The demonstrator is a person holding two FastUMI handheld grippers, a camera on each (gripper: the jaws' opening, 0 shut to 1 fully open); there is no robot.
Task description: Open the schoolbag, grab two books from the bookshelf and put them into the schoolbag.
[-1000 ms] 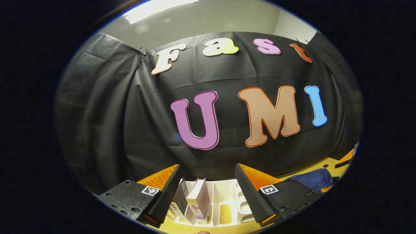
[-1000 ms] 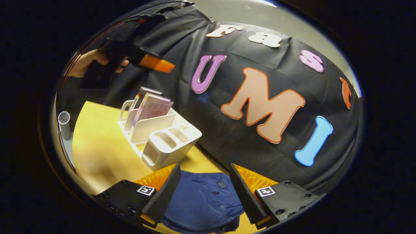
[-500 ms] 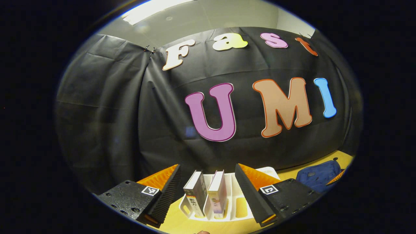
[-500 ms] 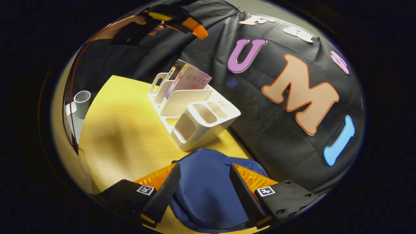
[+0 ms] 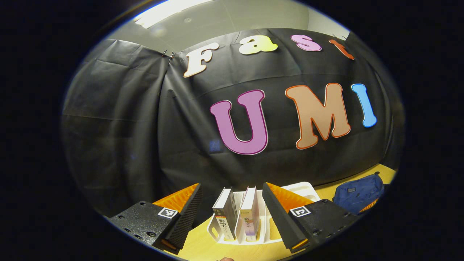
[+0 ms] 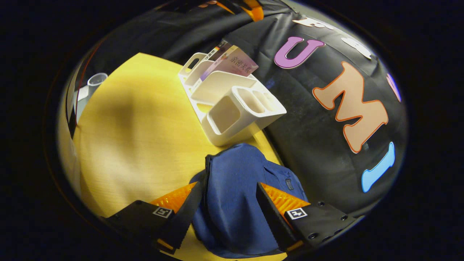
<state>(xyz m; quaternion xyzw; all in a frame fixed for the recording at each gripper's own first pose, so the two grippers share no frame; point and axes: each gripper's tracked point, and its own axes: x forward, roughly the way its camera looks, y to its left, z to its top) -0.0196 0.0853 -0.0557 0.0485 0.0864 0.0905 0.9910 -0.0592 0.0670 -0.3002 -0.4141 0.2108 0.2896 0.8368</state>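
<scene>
Both grippers, left (image 5: 232, 214) and right (image 6: 224, 214), gape empty; lower right onto the blue fabric schoolbag (image 6: 235, 203), bottom centre, seeking its zip.

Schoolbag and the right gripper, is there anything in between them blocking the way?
Nothing visible does. In the right gripper view the open right gripper frames the blue schoolbag directly, with no object between. The white bookshelf with its books stands beyond the bag on the yellow table.
</scene>
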